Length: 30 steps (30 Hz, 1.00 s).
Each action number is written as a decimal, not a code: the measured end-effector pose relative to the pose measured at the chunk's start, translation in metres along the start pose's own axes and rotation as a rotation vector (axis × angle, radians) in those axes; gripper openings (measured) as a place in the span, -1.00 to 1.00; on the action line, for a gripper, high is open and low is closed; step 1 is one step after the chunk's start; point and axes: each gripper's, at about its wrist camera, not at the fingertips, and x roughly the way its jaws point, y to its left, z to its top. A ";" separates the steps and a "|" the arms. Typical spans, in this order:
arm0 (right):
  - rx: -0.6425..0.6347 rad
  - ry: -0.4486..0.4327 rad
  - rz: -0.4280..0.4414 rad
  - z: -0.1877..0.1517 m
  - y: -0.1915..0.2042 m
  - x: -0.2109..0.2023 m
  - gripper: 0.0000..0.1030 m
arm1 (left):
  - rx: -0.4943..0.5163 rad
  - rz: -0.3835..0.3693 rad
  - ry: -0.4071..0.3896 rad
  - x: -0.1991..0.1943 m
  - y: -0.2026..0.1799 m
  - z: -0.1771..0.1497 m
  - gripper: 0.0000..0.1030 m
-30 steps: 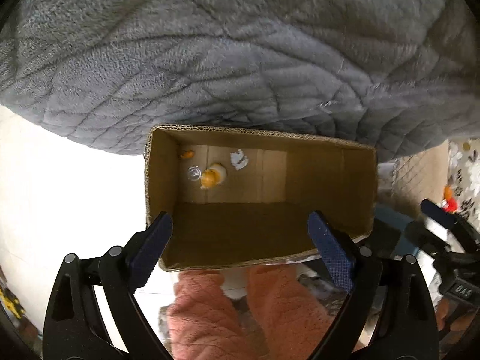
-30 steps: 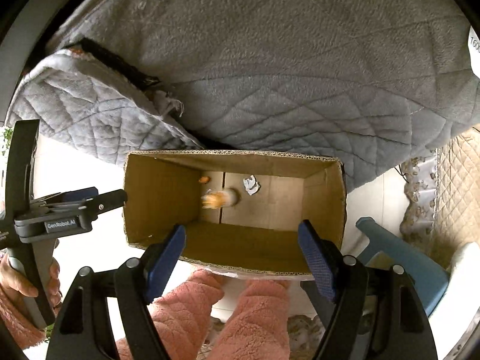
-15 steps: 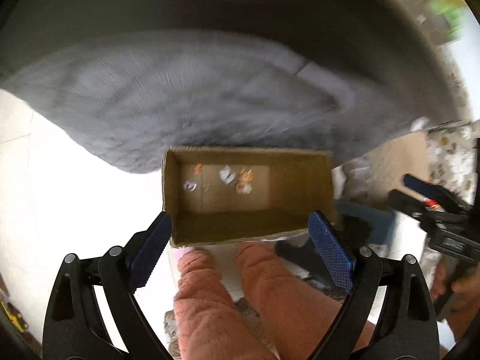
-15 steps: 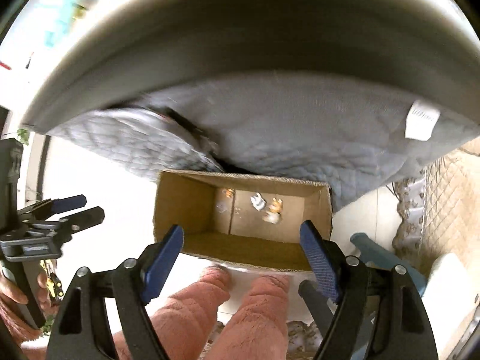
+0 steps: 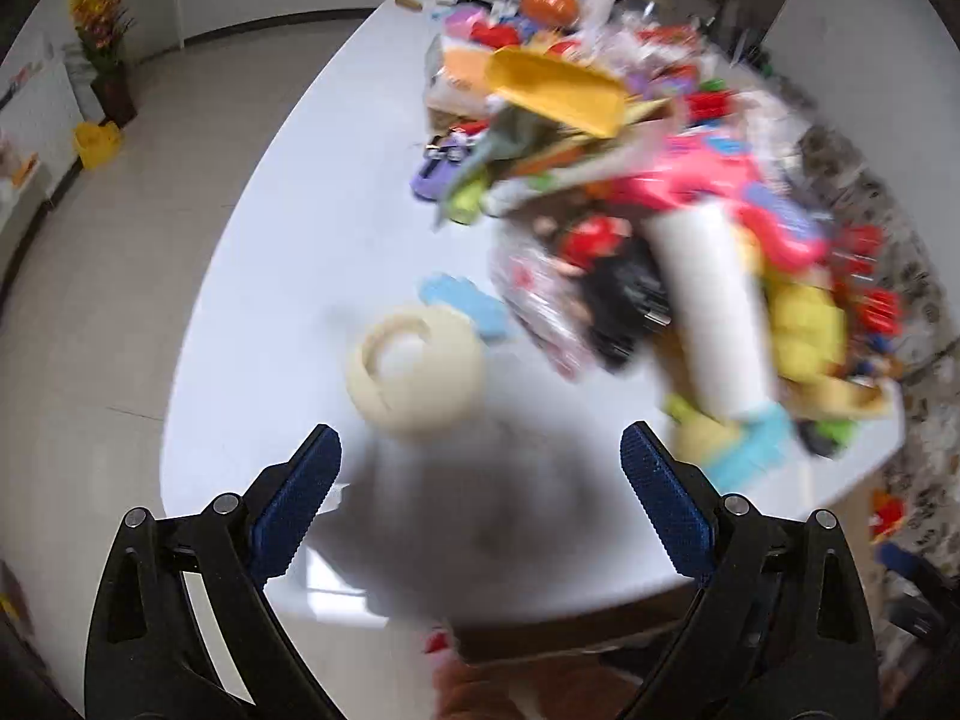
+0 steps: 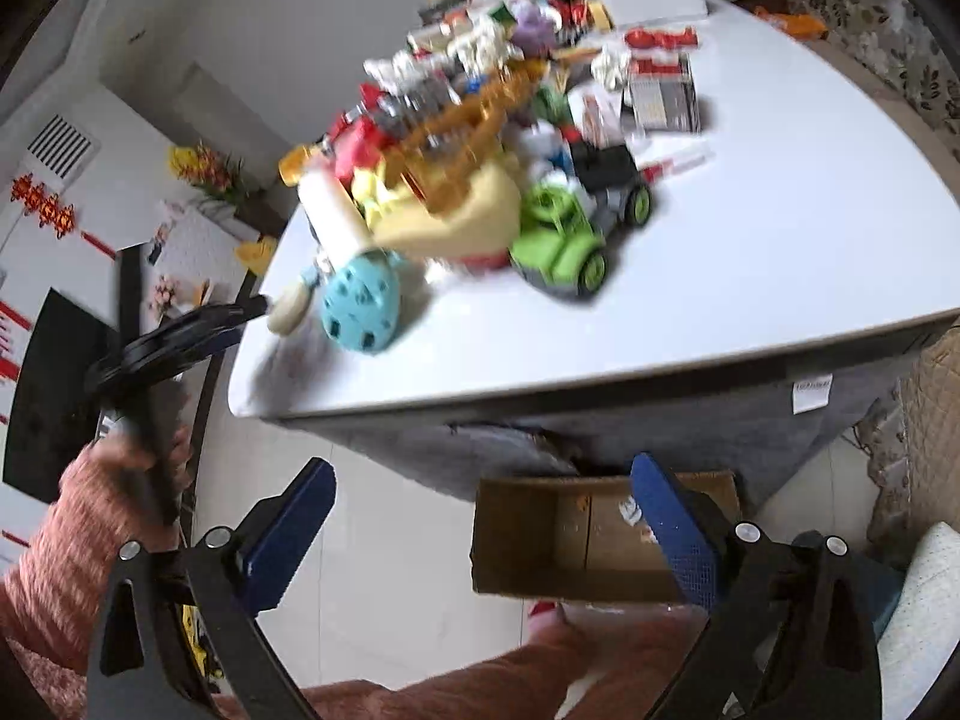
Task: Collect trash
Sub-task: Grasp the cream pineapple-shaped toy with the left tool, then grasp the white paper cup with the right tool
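Cardboard box (image 6: 600,540) is sitting between the right gripper's (image 6: 486,516) wide-apart jaws; the left gripper's (image 5: 480,474) jaws are gaping, empty, before a cluttered bench (image 5: 312,228).

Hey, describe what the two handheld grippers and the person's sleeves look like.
Both the left gripper and right gripper have black plastic frames with silver pivot screws and blue textured finger pads. The person wears a fuzzy salmon-pink sleeve.
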 end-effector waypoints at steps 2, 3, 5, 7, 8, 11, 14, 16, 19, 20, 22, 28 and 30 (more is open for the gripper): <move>0.003 -0.014 -0.007 0.000 0.003 -0.006 0.89 | 0.002 0.016 0.040 0.018 0.009 0.011 0.79; 0.007 -0.017 -0.011 -0.002 0.004 -0.007 0.89 | 0.017 0.034 0.053 0.027 0.012 0.016 0.79; 0.017 -0.018 -0.023 -0.007 0.005 -0.007 0.89 | 0.038 0.060 0.075 0.038 0.013 0.021 0.79; 0.028 -0.016 -0.035 -0.012 0.004 -0.006 0.89 | 0.052 0.075 0.109 0.050 0.016 0.025 0.79; 0.037 -0.016 -0.040 -0.015 0.002 -0.006 0.89 | 0.061 0.086 0.108 0.053 0.018 0.026 0.79; 0.051 -0.021 -0.054 -0.016 -0.001 -0.008 0.89 | 0.091 0.125 0.090 0.056 0.019 0.028 0.69; 0.048 -0.023 -0.063 -0.015 0.001 -0.009 0.89 | 0.121 0.129 0.059 0.050 0.016 0.032 0.21; 0.033 -0.018 -0.064 -0.013 0.005 -0.006 0.89 | 0.130 0.099 0.051 0.048 0.015 0.029 0.21; -0.030 -0.009 -0.069 -0.009 0.021 0.001 0.89 | 0.091 0.079 0.026 0.035 0.023 0.020 0.21; -0.049 -0.008 -0.067 -0.006 0.027 0.003 0.89 | 0.072 0.063 0.018 0.028 0.027 0.016 0.21; -0.101 -0.005 -0.063 -0.001 0.042 0.008 0.89 | 0.045 0.034 -0.011 0.010 0.033 0.007 0.21; -0.296 0.004 -0.008 0.032 0.107 0.033 0.89 | -0.017 -0.065 -0.096 -0.058 0.039 -0.037 0.21; -0.364 -0.008 -0.007 0.049 0.130 0.045 0.88 | -0.052 -0.101 -0.099 -0.069 0.043 -0.049 0.21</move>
